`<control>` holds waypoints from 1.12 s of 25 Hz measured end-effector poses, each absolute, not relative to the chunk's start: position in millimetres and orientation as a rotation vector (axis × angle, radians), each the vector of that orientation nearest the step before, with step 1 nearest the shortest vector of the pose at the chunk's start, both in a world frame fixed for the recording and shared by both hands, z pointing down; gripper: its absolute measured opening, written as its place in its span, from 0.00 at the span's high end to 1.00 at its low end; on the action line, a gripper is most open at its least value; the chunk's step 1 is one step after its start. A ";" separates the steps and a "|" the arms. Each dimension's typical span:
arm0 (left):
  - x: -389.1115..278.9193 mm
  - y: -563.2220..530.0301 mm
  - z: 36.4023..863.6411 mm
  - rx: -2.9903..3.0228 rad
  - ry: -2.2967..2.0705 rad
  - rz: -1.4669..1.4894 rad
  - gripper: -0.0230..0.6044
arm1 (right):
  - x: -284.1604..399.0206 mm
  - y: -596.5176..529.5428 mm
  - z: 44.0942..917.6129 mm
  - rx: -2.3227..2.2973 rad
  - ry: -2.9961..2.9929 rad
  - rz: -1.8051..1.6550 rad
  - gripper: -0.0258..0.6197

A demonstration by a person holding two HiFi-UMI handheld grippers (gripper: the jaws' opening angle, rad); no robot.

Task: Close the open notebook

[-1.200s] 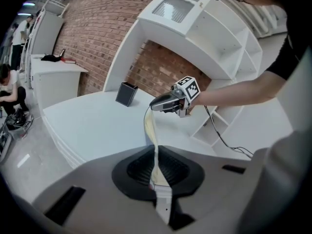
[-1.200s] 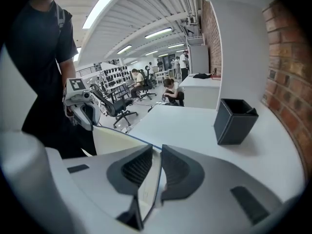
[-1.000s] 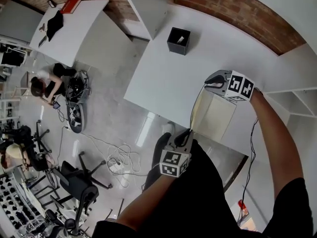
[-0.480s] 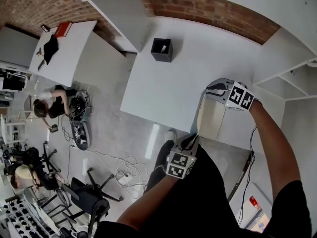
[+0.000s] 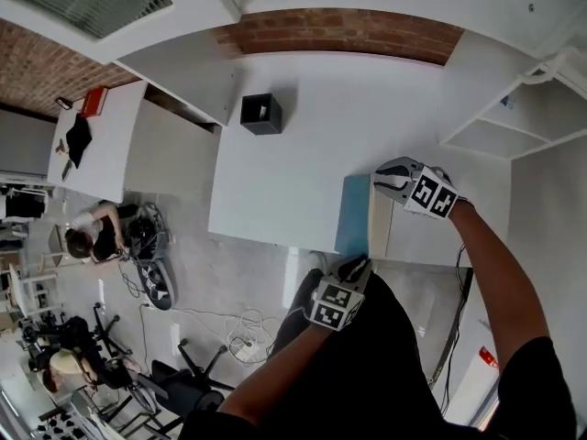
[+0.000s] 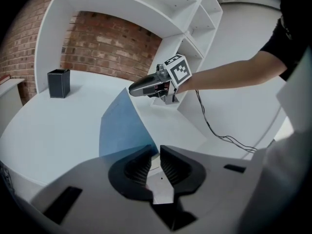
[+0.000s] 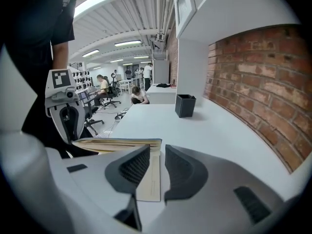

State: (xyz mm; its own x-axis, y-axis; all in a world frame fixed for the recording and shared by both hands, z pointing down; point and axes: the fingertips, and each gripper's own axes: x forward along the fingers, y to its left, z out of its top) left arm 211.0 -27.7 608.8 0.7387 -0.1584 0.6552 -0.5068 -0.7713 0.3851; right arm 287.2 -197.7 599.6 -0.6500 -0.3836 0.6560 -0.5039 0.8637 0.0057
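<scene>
The cover point(image 5: 352, 214) has swung toward 9 o'clock; my left tongs point(image 5: 351, 266) and right tongs point(image 5: 383, 177) have just eased apart, pinching nothing; the notebook point(image 7: 117, 144) looks nearly shut.

Blue-covered notebook point(image 5: 353, 216) lies almost closed, slightly agape.

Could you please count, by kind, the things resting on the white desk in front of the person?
notebook: 1
black box: 1
Total: 2
</scene>
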 end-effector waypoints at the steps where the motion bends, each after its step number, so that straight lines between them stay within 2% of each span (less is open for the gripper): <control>1: 214.7 -24.6 612.1 2.376 -0.483 0.832 0.88 | 291.9 -194.3 603.8 0.652 -2.346 0.237 0.82; 12: 218.4 -50.8 609.2 2.325 -0.503 0.754 0.86 | 348.1 -174.8 599.8 1.009 -2.276 0.399 0.82; 14: 213.5 -63.9 599.1 2.322 -0.514 0.710 0.90 | 351.0 -169.5 586.1 1.116 -2.274 0.439 0.82; 17: 205.5 -84.0 572.1 2.335 -0.511 0.619 0.94 | 350.0 -154.7 557.5 1.320 -2.262 0.475 0.86; 23: 179.0 -122.1 505.8 2.425 -0.543 0.516 0.95 | 332.4 -104.2 492.6 1.717 -2.154 0.577 0.96; 28: 162.3 -146.0 445.1 2.526 -0.588 0.427 0.95 | 311.0 -72.2 424.8 1.960 -2.100 0.563 0.96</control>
